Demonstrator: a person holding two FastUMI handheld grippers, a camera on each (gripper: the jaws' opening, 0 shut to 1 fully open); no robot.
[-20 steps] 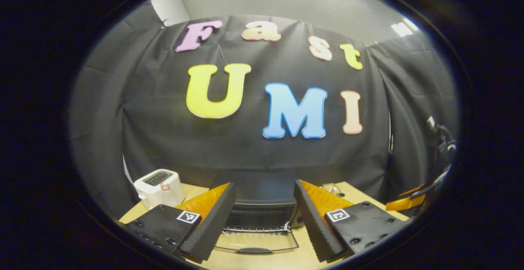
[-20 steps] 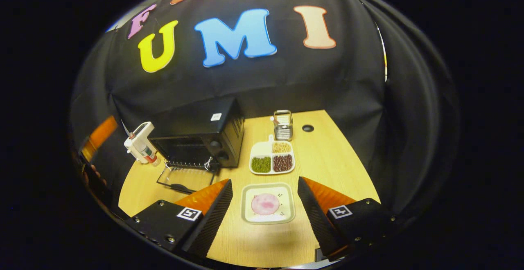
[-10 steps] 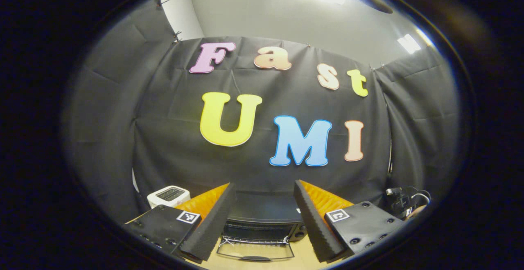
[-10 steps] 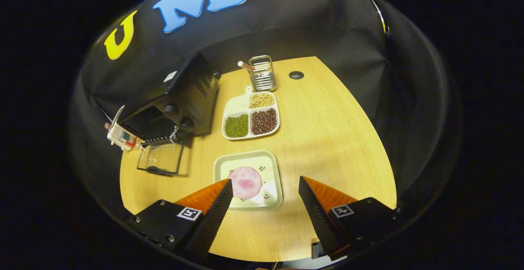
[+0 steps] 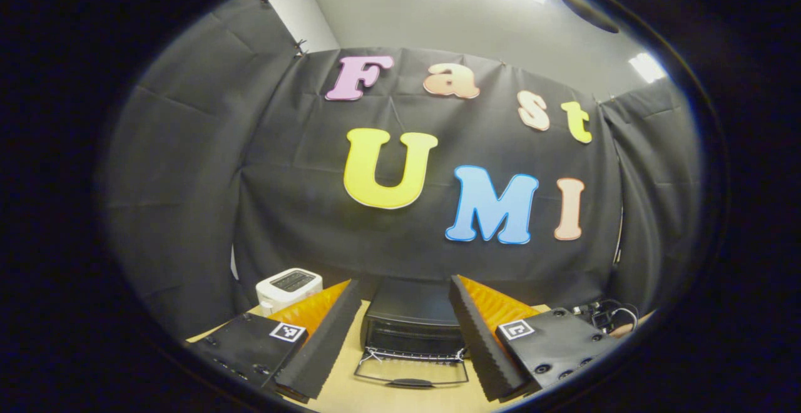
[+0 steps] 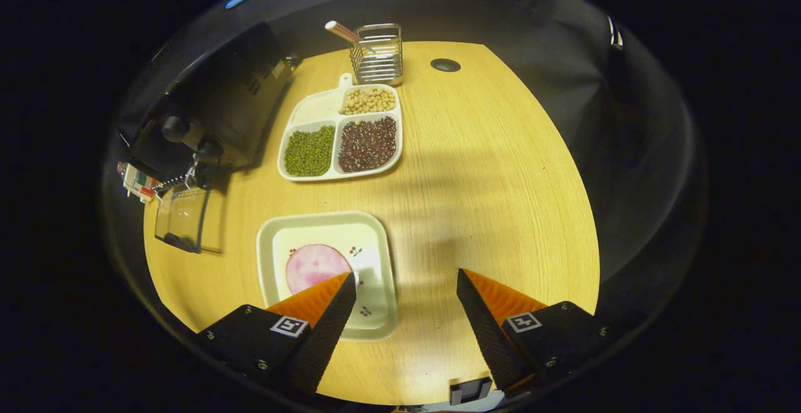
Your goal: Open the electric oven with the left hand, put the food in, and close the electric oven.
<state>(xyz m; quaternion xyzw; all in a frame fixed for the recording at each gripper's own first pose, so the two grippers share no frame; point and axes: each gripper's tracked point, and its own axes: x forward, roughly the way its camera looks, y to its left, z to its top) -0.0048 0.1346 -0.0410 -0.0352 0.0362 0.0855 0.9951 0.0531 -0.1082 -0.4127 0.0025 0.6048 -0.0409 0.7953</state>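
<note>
One wooden table (image 6: 500, 169) carries everything. Largest on it is the black electric oven (image 5: 413, 319), standing at the table's far left with its glass door (image 5: 410, 372) dropped flat open in front of it; two knobs show on its face in the right gripper view. A divided white tray (image 6: 341, 137) beside the oven holds green beans, dark red beans and pale soybeans in separate compartments. Nearer, a square plate (image 6: 375, 256) holds the food, a round pink slice (image 6: 313, 266). A wire basket (image 6: 377, 56) holds one stick. A white toaster (image 5: 288, 285) sits left of the oven. Left gripper (image 5: 403, 335) and right gripper (image 6: 405, 319) both hang spread wide and empty, the right one just over the plate's edge.
</note>
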